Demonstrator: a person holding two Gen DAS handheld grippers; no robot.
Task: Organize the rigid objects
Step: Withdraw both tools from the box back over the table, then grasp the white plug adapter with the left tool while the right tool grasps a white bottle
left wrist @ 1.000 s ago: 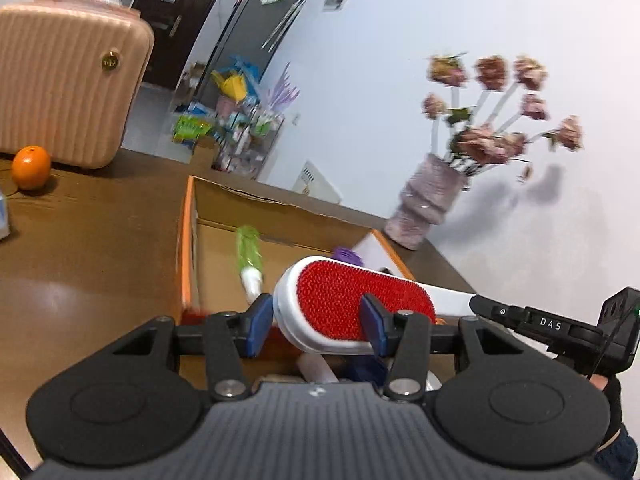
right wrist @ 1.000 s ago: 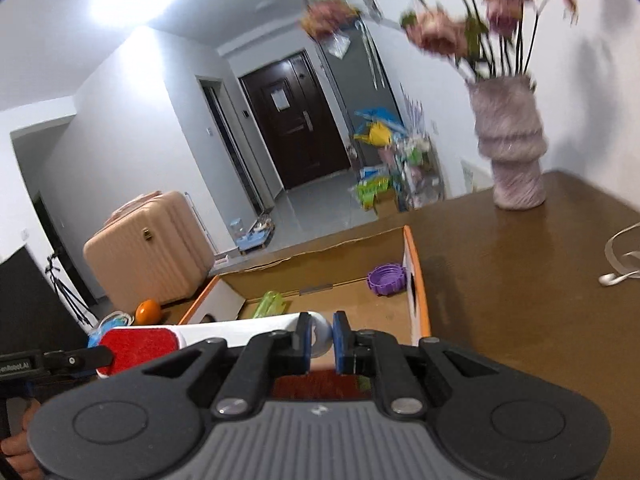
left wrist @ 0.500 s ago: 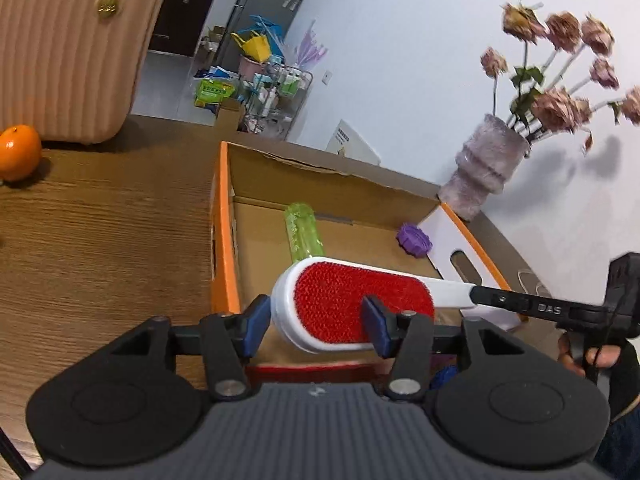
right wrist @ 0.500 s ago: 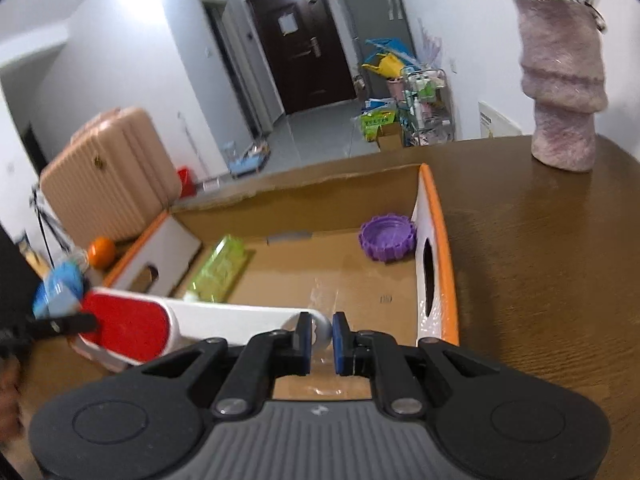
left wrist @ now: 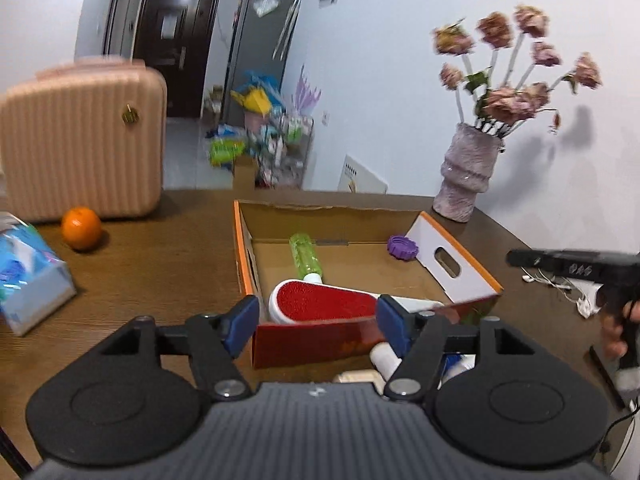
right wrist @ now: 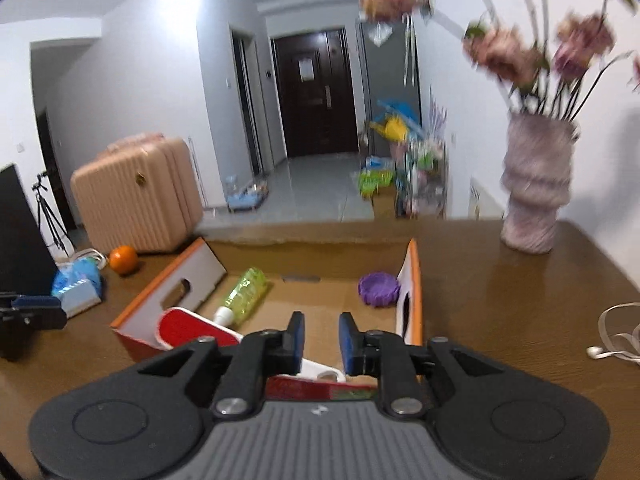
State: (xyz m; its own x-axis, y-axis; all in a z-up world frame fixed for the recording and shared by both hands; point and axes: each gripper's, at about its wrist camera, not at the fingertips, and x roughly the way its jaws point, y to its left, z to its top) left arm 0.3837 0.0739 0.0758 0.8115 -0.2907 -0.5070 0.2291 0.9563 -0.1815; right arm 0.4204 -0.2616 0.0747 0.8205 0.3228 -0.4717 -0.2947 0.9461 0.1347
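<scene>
1. Lint brush (left wrist: 324, 305) lies in the cardboard box (left wrist: 460, 264), beside the green bottle (left wrist: 306, 258).
2. Left tool (left wrist: 318, 326) and right tool (right wrist: 321, 338) are both opening, nothing between.
3. I'd lift both straight clear; the handle end probably rests against the near wall.

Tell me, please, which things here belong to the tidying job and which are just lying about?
Job: cardboard box, red lint brush, green bottle, purple cap.

Lying about: orange, tissue pack, vase of flowers, suitcase, white cable.
</scene>
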